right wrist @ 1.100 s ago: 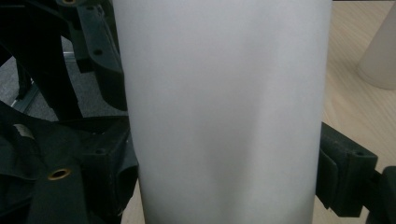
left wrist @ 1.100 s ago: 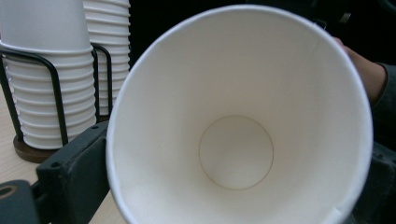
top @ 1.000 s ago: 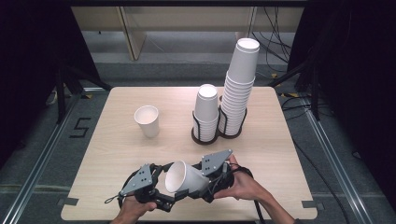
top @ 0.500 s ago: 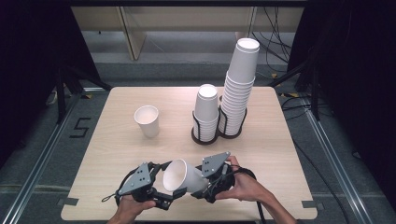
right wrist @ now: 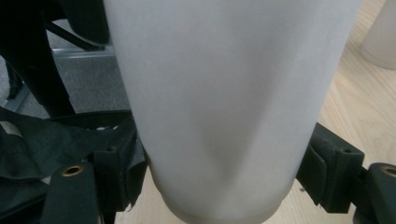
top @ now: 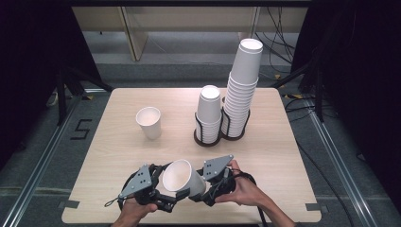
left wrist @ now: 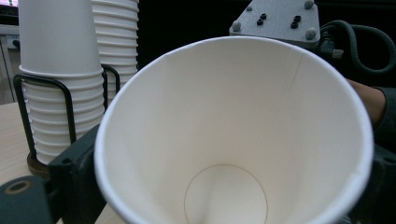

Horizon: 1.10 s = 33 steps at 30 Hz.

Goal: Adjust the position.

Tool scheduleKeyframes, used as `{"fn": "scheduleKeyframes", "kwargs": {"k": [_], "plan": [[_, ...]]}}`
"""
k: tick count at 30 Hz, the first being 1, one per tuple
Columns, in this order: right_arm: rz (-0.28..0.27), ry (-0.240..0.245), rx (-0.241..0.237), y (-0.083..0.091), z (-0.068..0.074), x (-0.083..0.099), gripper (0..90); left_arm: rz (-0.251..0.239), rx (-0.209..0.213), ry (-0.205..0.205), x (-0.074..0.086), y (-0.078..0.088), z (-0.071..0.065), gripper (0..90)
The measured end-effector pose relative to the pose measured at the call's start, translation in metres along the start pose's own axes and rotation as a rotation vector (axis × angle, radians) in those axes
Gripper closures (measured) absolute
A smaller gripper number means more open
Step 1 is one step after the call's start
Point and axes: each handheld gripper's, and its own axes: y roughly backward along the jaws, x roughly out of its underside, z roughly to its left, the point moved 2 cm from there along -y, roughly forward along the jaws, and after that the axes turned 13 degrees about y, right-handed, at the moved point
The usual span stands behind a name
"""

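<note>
Right gripper (top: 204, 193): jaws are pinching the paper cup (top: 182, 178) near its base, one pad on each side of the wall in the right gripper view, the wall (right wrist: 224, 107) dimpling slightly; easing the squeeze would keep it round.
Left gripper (top: 166, 201): jaws have just been opening again after a brief closing, the cup's rim (left wrist: 233, 44) sitting between them; whether the pads are pressing, I cannot tell.
Cup's place: tilted, mouth toward the left gripper, held above the near edge of the table (top: 104, 161).
Doing it well: one gripper is carrying while the other regrips lower on the rim; keeping hands low.
Farther off: lone cup (top: 149, 122) standing upright; short stack (top: 208, 113) and tall stack (top: 241, 90) in wire holders.
</note>
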Motion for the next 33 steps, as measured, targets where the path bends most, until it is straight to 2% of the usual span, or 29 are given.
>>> {"fn": "scheduleKeyframes", "kwargs": {"k": [11,18,21,22,24,26,28,31,33], "plan": [[-0.045,-0.022,-0.027,-0.007,0.003,-0.001,25.7,-0.012,0.011,0.004,0.001,-0.004,-0.003,12.0],[-0.057,-0.053,-0.024,-0.01,0.003,0.001,24.2,0.007,0.003,0.001,0.0,-0.003,-0.002,14.1],[-0.045,-0.058,-0.014,-0.01,0.001,0.003,19.2,0.018,-0.016,-0.009,0.0,-0.003,-0.001,14.1],[-0.037,-0.075,-0.013,-0.01,0.0,0.004,16.2,0.018,-0.022,-0.007,0.0,-0.003,-0.001,14.1],[-0.012,-0.079,0.002,-0.008,-0.001,0.006,16.0,0.02,-0.053,-0.007,-0.001,-0.001,0.002,14.0],[0.0,-0.083,0.006,-0.006,-0.002,0.009,15.9,0.03,-0.086,-0.026,-0.003,0.001,0.004,14.0],[0.026,-0.087,0.033,-0.002,-0.003,0.012,15.9,0.035,-0.125,-0.031,-0.005,0.004,0.008,14.0],[0.059,-0.105,0.081,0.004,-0.006,0.019,16.3,0.064,-0.206,-0.073,-0.007,0.008,0.013,14.0],[0.069,-0.109,0.112,0.01,-0.007,0.024,16.8,0.056,-0.248,-0.084,-0.009,0.01,0.02,14.0]]}}
